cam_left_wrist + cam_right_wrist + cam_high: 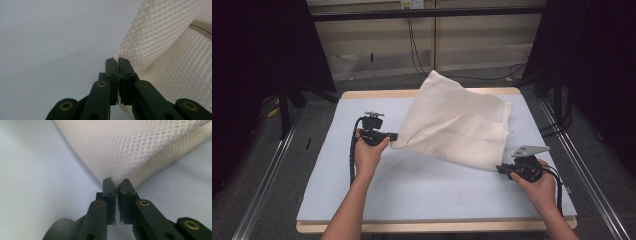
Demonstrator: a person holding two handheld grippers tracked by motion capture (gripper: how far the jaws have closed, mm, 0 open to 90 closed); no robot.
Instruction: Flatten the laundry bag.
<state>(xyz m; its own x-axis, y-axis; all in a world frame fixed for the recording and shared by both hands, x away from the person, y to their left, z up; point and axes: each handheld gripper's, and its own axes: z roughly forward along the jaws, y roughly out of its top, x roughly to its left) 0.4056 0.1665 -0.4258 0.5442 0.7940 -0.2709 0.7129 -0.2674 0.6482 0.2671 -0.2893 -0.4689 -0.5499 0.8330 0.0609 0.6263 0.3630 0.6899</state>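
Observation:
A cream-white mesh cloth [452, 122] is lifted over the middle of a pale blue table mat [412, 185], its far corner raised high. My left gripper [393, 136] is shut on the cloth's left corner, and in the left gripper view the black jaws pinch the waffle-textured cloth [160, 37] at its edge. My right gripper [501, 169] is shut on the cloth's near right corner. In the right gripper view the mesh cloth [130, 147] fans up and away from the closed jaws, folded in two layers.
The mat covers a wooden-edged table [377, 94]. Metal rails [267, 170] run along both sides on the grey floor. Dark curtains and stands flank the table, and cables [417, 50] hang at the back wall.

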